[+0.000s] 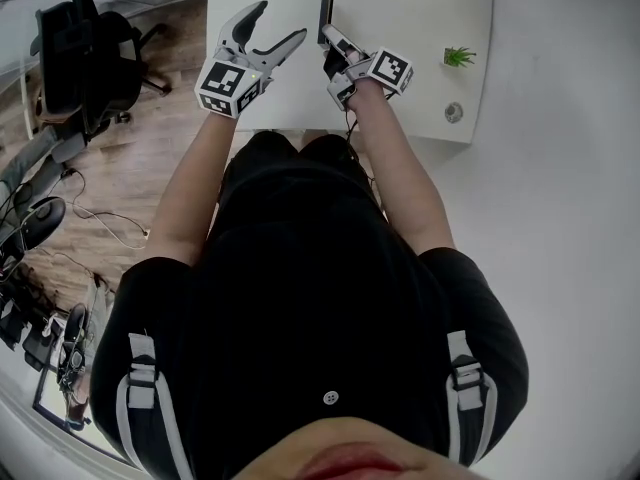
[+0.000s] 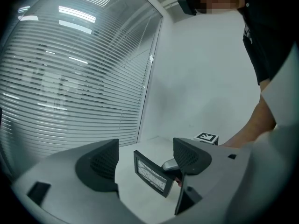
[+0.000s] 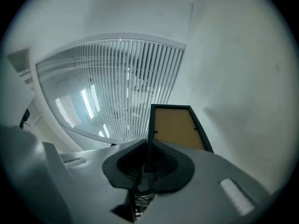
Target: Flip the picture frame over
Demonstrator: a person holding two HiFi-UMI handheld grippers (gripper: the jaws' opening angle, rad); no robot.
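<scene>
At the upper middle of the head view, over the white tabletop [image 1: 420, 8], the picture frame [image 1: 325, 8] stands edge-on, pinched along one thin edge by the right claw [image 1: 330, 36], whose jaws are closed tight on it. The right gripper view shows the brown backing [image 3: 175, 127] rising above the jaws, while the left gripper view shows the pictured face turned toward the left claw [image 1: 281, 23], which hangs just beside the frame with its jaws wide apart and nothing between the pads. Whether the frame's lower edge touches the tabletop cannot be told. Upright like this, the flip looks roughly half done. To finish it well, the wrist should roll smoothly with the pinch held firm, since a thin edge can slip, and the frame should be lowered flat before the jaws let go; the open left claw could steady the free side. A small plant [image 1: 459, 57] stands well apart at the right.
</scene>
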